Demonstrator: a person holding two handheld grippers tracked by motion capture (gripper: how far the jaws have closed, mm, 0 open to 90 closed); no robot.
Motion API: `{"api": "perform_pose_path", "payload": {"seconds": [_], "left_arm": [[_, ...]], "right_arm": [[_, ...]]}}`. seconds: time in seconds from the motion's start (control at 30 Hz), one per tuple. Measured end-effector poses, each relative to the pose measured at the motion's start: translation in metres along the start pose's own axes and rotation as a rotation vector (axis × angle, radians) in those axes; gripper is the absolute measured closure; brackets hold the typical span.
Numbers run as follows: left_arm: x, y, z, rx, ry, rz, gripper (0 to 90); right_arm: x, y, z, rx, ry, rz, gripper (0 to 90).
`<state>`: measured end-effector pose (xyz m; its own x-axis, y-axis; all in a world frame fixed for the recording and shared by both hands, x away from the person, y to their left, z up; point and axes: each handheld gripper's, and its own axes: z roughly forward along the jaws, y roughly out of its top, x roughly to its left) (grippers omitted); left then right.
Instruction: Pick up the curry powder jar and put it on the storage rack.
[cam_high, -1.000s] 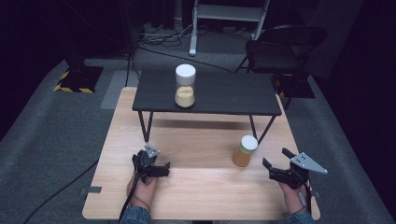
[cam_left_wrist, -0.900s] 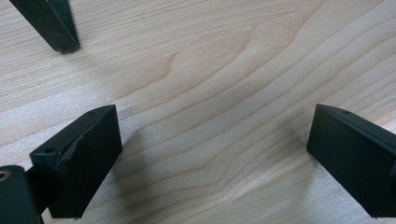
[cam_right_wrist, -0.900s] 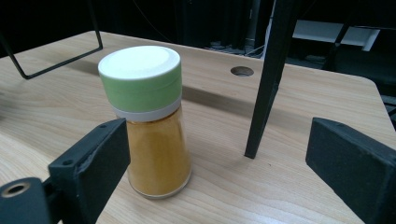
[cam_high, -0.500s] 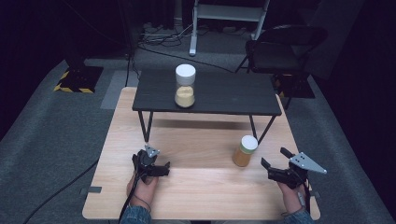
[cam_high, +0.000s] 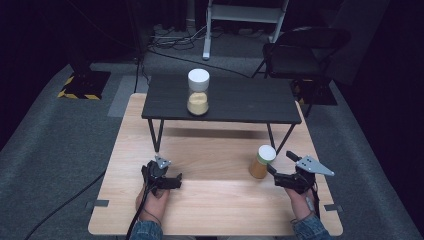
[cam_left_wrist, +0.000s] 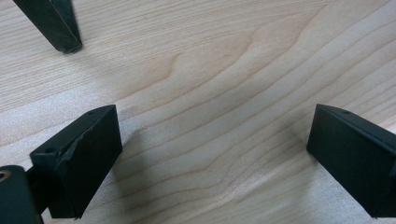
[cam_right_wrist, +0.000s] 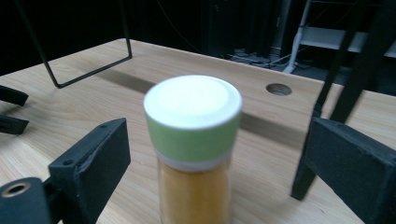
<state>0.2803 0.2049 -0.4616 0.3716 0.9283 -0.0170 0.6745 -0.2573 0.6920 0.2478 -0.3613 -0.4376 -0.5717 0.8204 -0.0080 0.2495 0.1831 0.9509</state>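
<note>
Right gripper (cam_high: 278, 171): jaws spread wide, empty, levelled at the small green-lidded jar of orange powder (cam_right_wrist: 192, 149), which I judge lined up for a side grasp; the jar stands between the jaws, not yet touched, so far as the blur lets me tell.

Left gripper (cam_high: 169, 177): jaws spread, empty, tilted down over bare light wooden tabletop (cam_left_wrist: 224, 70), parked out of the way.

Beyond: low black shelf on thin metal legs (cam_high: 222, 100) carrying a taller white-capped jar (cam_high: 198, 92). One leg stands just beside the small jar; I have open board toward the near edge.
</note>
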Motion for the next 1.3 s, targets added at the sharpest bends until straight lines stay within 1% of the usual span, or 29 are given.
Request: {"api": "perform_pose_path", "payload": {"seconds": [0.33, 0.43, 0.53, 0.67, 0.7, 0.8, 0.93, 1.0, 1.1, 1.2, 1.3], "left_arm": [[-0.001, 0.000, 0.000, 0.000, 0.003, -0.002, 3.0], [-0.001, -0.001, -0.001, -0.001, 0.003, -0.006, 3.0], [-0.001, 0.000, -0.001, 0.003, 0.002, -0.002, 3.0], [-0.001, 0.000, -0.001, 0.003, 0.003, -0.002, 3.0], [-0.001, 0.000, -0.001, 0.003, 0.003, -0.003, 3.0], [-0.001, 0.000, -0.001, 0.003, 0.003, -0.002, 3.0], [-0.001, 0.000, -0.001, 0.003, 0.003, -0.002, 3.0], [-0.001, 0.000, -0.001, 0.003, 0.002, -0.003, 3.0], [-0.001, 0.000, -0.001, 0.003, 0.002, -0.002, 3.0], [-0.001, 0.000, -0.001, 0.003, 0.002, -0.003, 3.0], [-0.001, 0.000, -0.001, 0.003, 0.001, -0.003, 3.0]], "right_arm": [[0.003, 0.006, 0.020, 0.010, 0.034, -0.012, 6.2], [0.005, 0.006, 0.026, 0.015, 0.032, -0.020, 6.8], [0.006, 0.006, 0.033, 0.032, 0.022, -0.017, 11.8], [0.002, 0.008, 0.043, 0.085, 0.042, 0.004, 29.6], [0.004, 0.008, 0.044, 0.086, 0.026, -0.005, 32.4], [0.002, 0.010, 0.044, 0.091, 0.029, -0.006, 32.7], [0.004, 0.013, 0.044, 0.103, 0.020, -0.012, 32.8], [0.004, 0.015, 0.044, 0.108, 0.023, -0.011, 32.8], [0.003, 0.017, 0.041, 0.107, 0.026, -0.005, 32.8], [0.005, 0.022, 0.036, 0.099, 0.027, -0.017, 32.8], [0.005, 0.028, 0.031, 0.093, 0.029, -0.020, 32.8]]}}
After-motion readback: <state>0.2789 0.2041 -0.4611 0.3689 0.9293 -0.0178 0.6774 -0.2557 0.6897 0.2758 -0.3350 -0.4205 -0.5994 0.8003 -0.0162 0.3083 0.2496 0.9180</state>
